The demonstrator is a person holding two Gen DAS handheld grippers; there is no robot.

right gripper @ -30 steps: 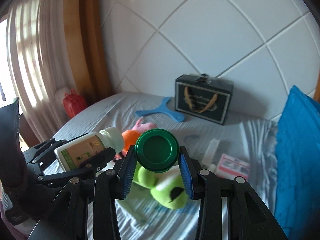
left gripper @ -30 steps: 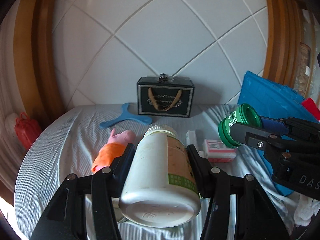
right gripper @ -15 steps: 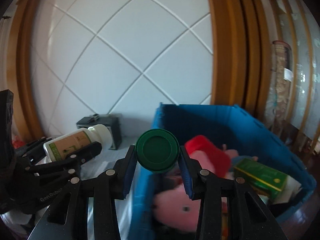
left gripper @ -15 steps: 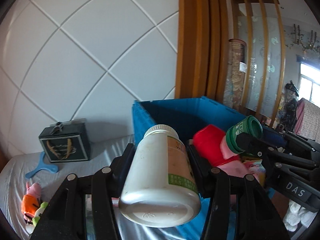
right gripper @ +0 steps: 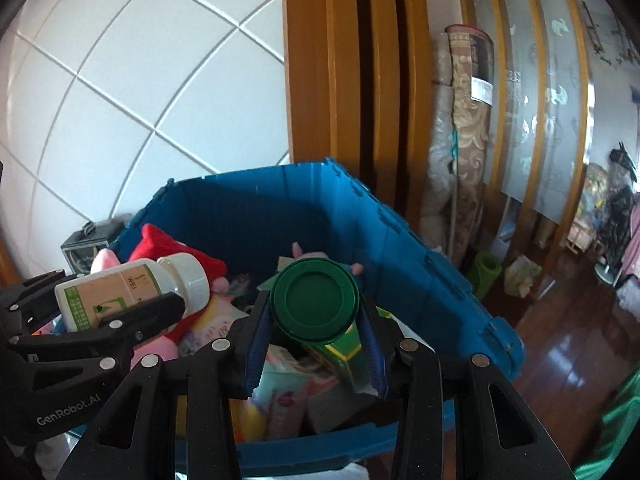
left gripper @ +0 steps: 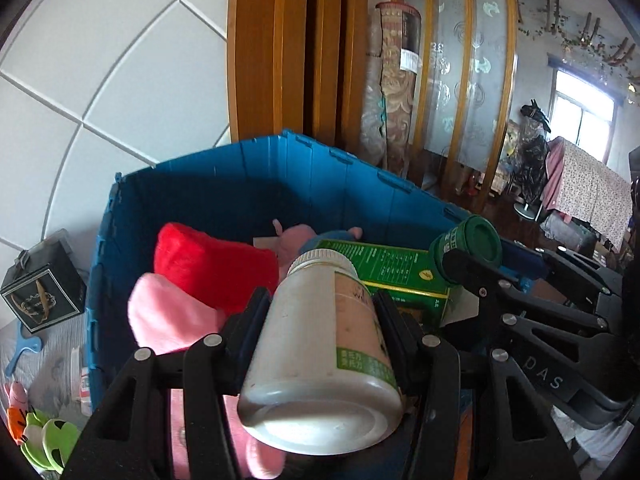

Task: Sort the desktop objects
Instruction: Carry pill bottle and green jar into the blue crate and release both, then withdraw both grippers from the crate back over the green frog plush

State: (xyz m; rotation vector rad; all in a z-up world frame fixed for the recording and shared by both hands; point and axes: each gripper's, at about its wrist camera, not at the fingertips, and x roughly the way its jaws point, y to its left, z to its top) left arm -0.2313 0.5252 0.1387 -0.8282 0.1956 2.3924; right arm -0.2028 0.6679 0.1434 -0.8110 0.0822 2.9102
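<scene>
Left tongs clamp my white bottle mid-body, right tongs the green-capped jar; both look rigid, slick, light.

Over the storage crate, side by side: pill bottle in the left gripper, lidded canister in the right gripper to its right. Inside the crate, plush toys left, carton right. Left of the crate, on the bed: gift box.
</scene>
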